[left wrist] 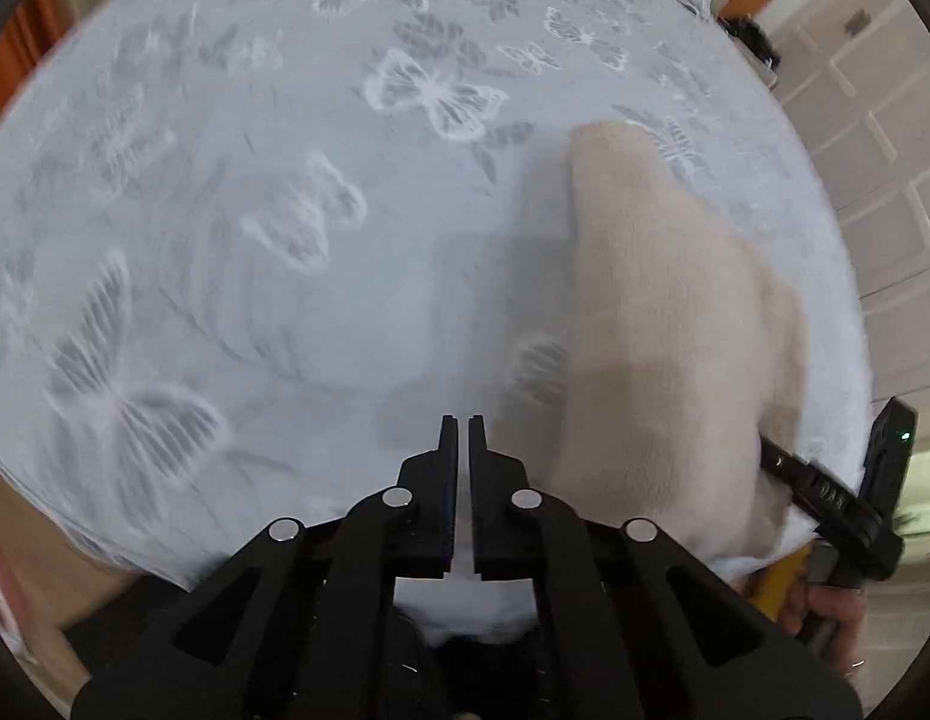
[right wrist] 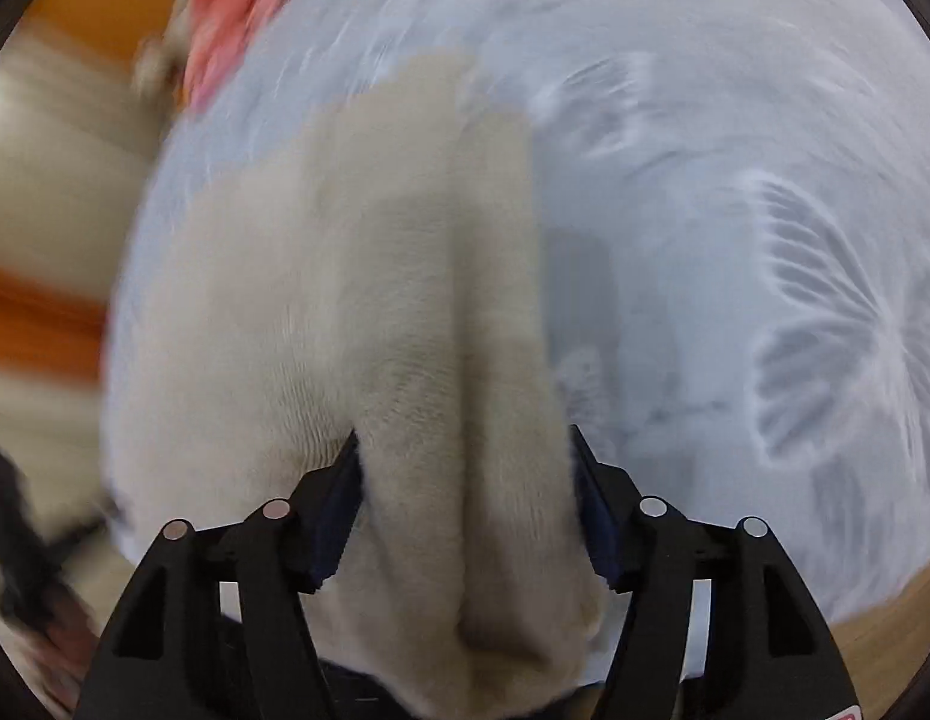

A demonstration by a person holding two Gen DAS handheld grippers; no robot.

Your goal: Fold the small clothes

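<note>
A pale blue-white cloth with woven butterfly motifs is covering the surface, and behind it white panelled cabinet doors and orange wall patches are showing at the edges of the left wrist view. In the right wrist view the same butterfly cloth is filling most of the picture, with a blurred pink item lying at its far left edge.

A cream knitted garment, soft and fuzzy, is lying on the right part of the cloth in the left wrist view, stretching from near the centre down to the near edge.

The left tongs are hanging over bare cloth just left of the garment, their jaws nearly clenched with only a thin slit between them and nothing in it.

The right tongs are standing spread wide, and a raised fold of the cream knitted garment is running up between the two fingers; the fabric is touching the inner pads, but the jaws are not pinching it. In the left wrist view the right tongs are reaching in at the garment's lower right edge, with the person's hand on the handle below.
</note>
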